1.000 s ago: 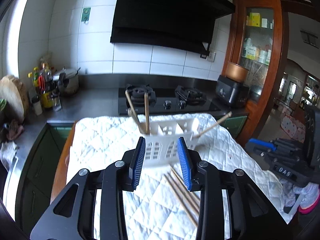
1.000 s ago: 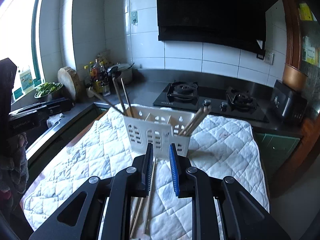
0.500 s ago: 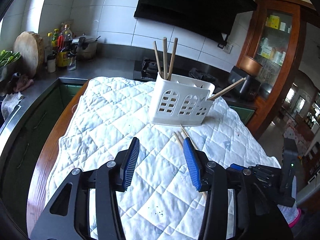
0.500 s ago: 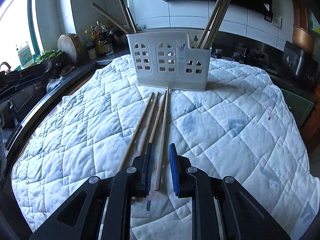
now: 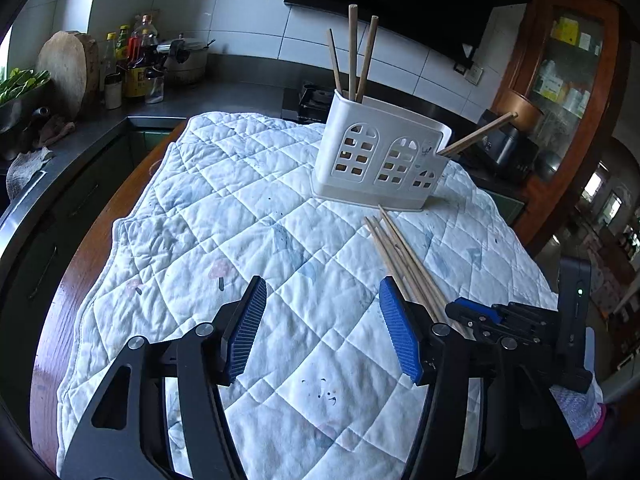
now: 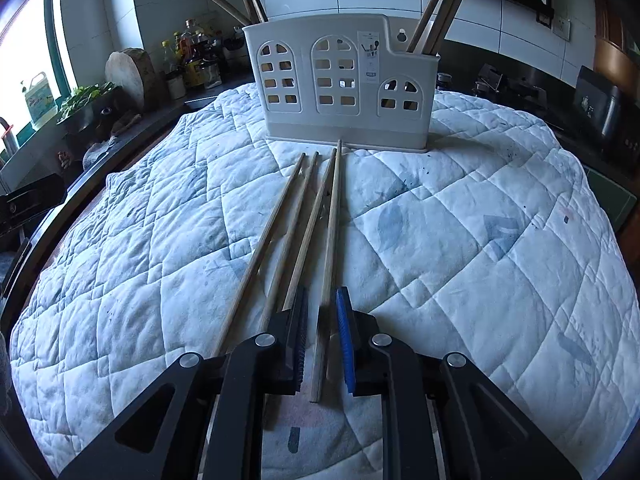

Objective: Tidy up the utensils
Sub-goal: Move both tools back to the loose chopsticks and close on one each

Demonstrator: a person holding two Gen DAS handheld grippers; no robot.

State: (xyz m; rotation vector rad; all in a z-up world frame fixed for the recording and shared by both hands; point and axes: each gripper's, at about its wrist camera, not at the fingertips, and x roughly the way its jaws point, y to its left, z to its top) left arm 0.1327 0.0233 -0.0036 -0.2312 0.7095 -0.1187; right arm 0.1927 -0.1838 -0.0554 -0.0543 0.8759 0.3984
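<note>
We see the left gripper (image 5: 322,328) over bare quilted cloth (image 5: 248,208), jaws opening, nothing between them. Four loose chopsticks (image 6: 308,216) lie on the cloth before the white utensil holder (image 6: 340,88). The right gripper (image 6: 322,336) straddles the rightmost chopstick (image 6: 331,220), jaws narrowing; pad contact we cannot tell.
</note>
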